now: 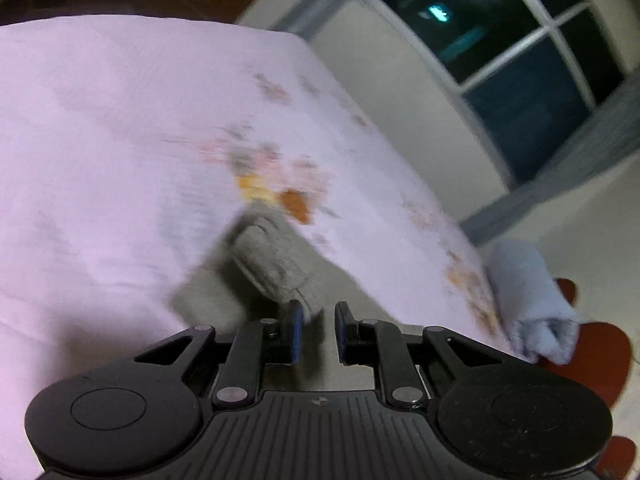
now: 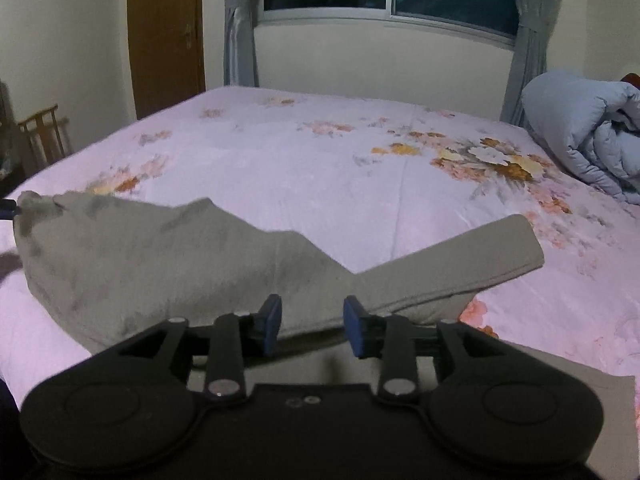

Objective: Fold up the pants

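Grey pants (image 2: 160, 264) lie across the near side of a bed with a pink flowered sheet (image 2: 320, 184). One leg (image 2: 460, 264) angles off to the right, and more grey cloth (image 2: 560, 392) shows at the lower right. My right gripper (image 2: 312, 324) is open, its blue pads apart just over the cloth's near edge, not pressing on it. At the far left the pants' end is pulled up to my left gripper (image 2: 8, 208). In the left wrist view that bunched end (image 1: 272, 264) runs up into my left gripper (image 1: 318, 332), which is shut on it.
A rolled light-blue quilt (image 2: 580, 132) lies at the bed's right end and shows as a blue roll (image 1: 528, 296) in the left wrist view. Behind the bed are a window with grey curtains (image 2: 240, 40), a wooden door (image 2: 164, 32) and a wooden chair (image 2: 44, 132).
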A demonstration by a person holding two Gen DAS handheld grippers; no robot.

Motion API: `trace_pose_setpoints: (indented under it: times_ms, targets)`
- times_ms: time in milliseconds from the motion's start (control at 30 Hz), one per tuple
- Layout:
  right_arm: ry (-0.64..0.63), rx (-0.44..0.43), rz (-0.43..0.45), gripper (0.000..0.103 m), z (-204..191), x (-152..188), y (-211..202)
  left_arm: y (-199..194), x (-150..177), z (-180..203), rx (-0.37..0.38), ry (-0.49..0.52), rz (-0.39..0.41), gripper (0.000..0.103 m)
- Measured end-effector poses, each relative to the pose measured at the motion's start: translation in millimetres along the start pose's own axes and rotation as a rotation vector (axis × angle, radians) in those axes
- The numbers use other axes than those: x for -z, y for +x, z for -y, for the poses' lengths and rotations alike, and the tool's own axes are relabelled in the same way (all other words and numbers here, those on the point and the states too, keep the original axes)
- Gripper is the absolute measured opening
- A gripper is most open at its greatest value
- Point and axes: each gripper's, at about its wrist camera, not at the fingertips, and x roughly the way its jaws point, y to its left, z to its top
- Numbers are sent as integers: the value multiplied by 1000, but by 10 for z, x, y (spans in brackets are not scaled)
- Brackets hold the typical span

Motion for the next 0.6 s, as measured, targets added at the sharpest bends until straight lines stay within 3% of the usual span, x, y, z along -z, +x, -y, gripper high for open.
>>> trace_pose_setpoints:
  times_ms: [67, 167, 267, 333, 367, 400, 433, 467, 500, 567, 600]
  targets:
    - [37, 16, 14, 29, 90, 11, -6, 36, 71, 157, -28, 36, 22, 16]
    - [64, 43, -1, 30, 229, 12, -19, -53, 138, 170, -94, -49, 119, 16]
    - [64, 58, 10, 33, 336, 34, -112, -235, 176, 210, -131, -70, 230, 16]
    - [57, 79, 4, 34, 406, 59, -127, -303, 165, 329, -95, -47, 266, 16]
    - [68, 85, 1, 34, 452, 64, -123, -258, 149, 404, -84, -23, 240, 17]
    - [83, 90, 1, 34, 493, 64, -112, -159, 138, 461, -81, 3, 194, 24]
    - [104, 98, 3, 34, 545, 61, -94, -5, 151, 494, -86, 35, 149, 52]
    - [124, 107, 4, 34, 595, 51, -70, 168, 187, 483, -116, 61, 124, 88]
    - [136, 117, 8, 34, 631, 37, -45, 359, 220, 439, -160, 85, 74, 91]
    - [166, 138, 24, 36, 745, -23, 22, 733, 354, 281, -285, 144, -55, 88]
    - [184, 146, 32, 37, 819, -56, 50, 798, 431, 225, -271, 165, -66, 88]
